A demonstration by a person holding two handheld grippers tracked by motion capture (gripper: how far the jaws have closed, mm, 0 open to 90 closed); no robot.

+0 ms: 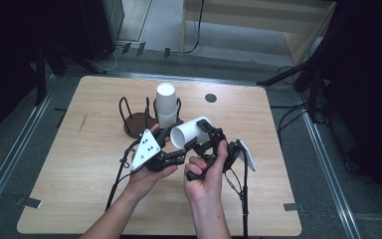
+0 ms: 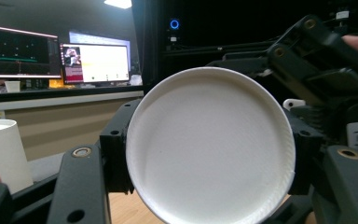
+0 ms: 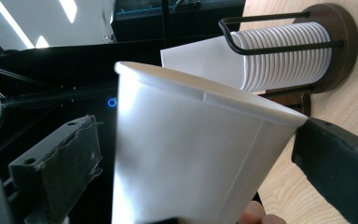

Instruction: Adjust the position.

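A white paper cup [image 1: 186, 133] hangs on its side above the middle of the wooden table [image 1: 74, 174], between both grippers. In the left gripper view its round end [image 2: 209, 149] faces the camera. My left gripper [image 1: 173, 144] [image 2: 209, 161] is shut on that end, with a black pad pressed to each side. My right gripper [image 1: 205, 137] [image 3: 191, 154] reaches in from the right and straddles the cup's wall [image 3: 182, 158]. Its right jaw touches the cup's edge, and a dark gap shows between its left jaw and the cup.
A stack of white cups [image 1: 166, 104] [image 3: 279, 58] stands upside down in a black wire holder [image 3: 340, 42] just behind the hands. A second, empty wire holder [image 1: 135, 122] sits to its left. A small dark round spot [image 1: 210, 98] marks the table's far side.
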